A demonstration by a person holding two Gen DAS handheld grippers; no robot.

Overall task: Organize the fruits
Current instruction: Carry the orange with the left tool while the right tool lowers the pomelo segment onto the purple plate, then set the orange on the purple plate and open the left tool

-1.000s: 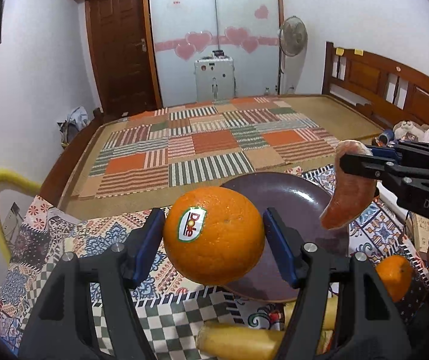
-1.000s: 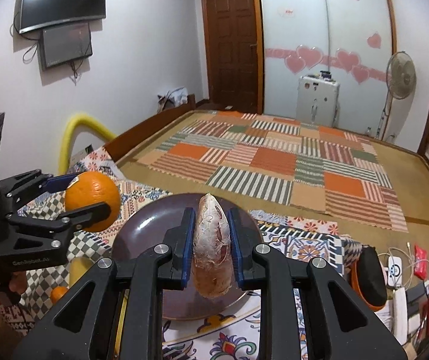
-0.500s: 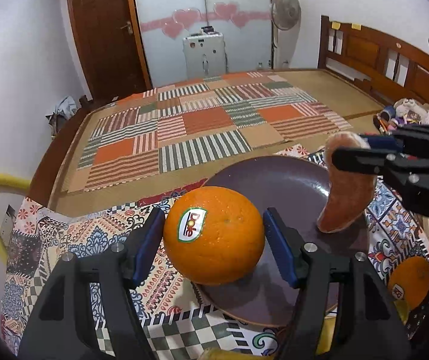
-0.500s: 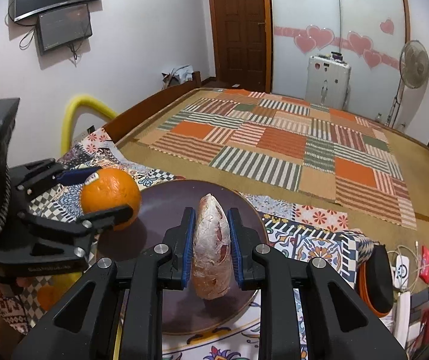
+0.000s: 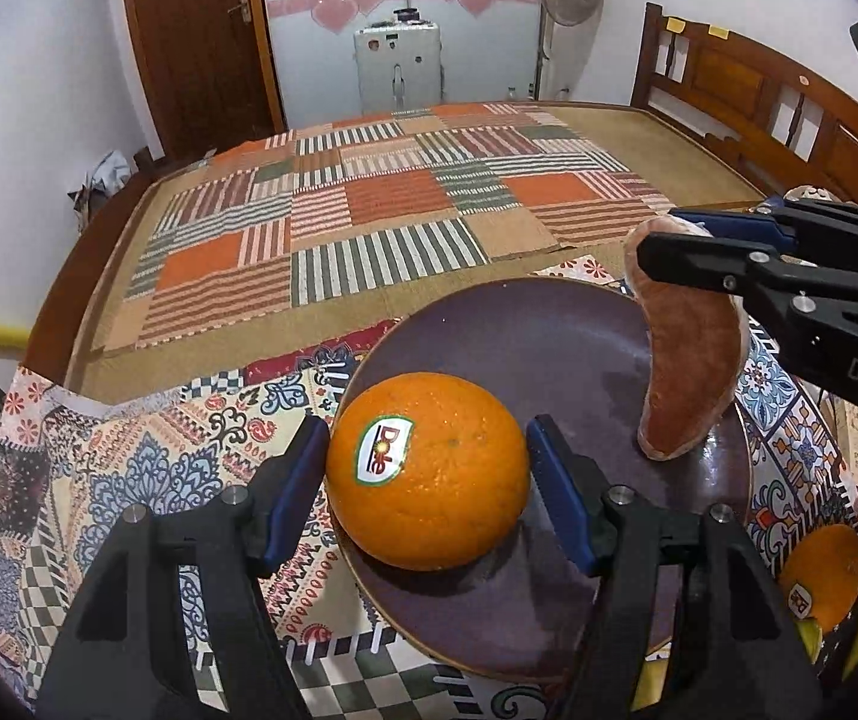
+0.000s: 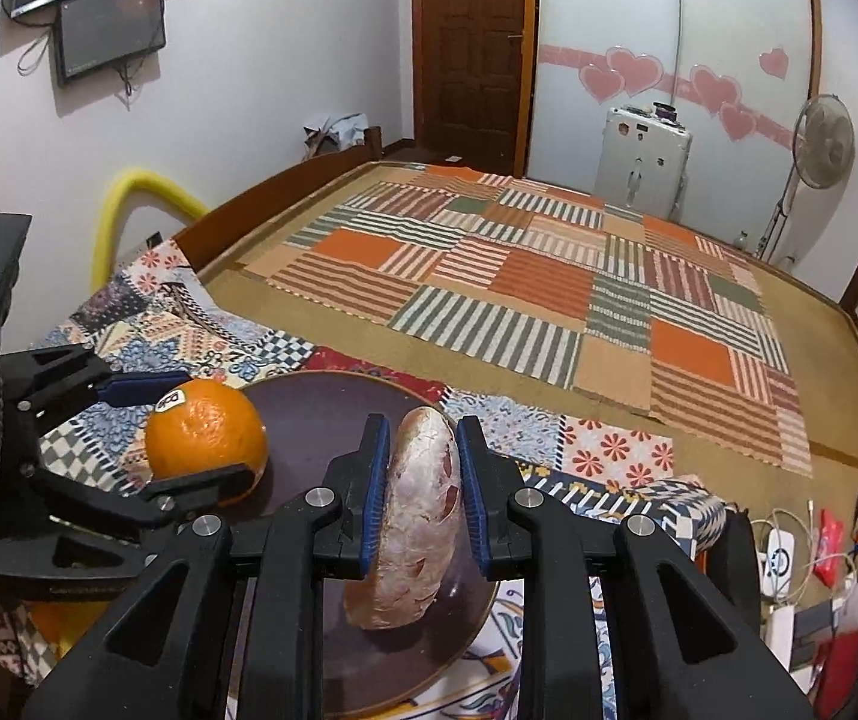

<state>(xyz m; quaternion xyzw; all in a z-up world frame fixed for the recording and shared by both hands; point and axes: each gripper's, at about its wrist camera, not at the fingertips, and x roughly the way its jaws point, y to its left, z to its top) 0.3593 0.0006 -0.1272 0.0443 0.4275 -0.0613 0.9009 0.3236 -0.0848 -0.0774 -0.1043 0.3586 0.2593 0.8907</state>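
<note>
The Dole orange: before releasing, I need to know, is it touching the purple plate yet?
Touching. In the left wrist view, the orange rests on the plate, no gap beneath.

From my feed, a patchwork cloth covers the near surface. Beyond it I see a striped patchwork mat spread over a wide wooden bed. At the far wall stand a brown door, a white case and a standing fan. A dark monitor hangs far left; cables and clutter lie near right.
</note>
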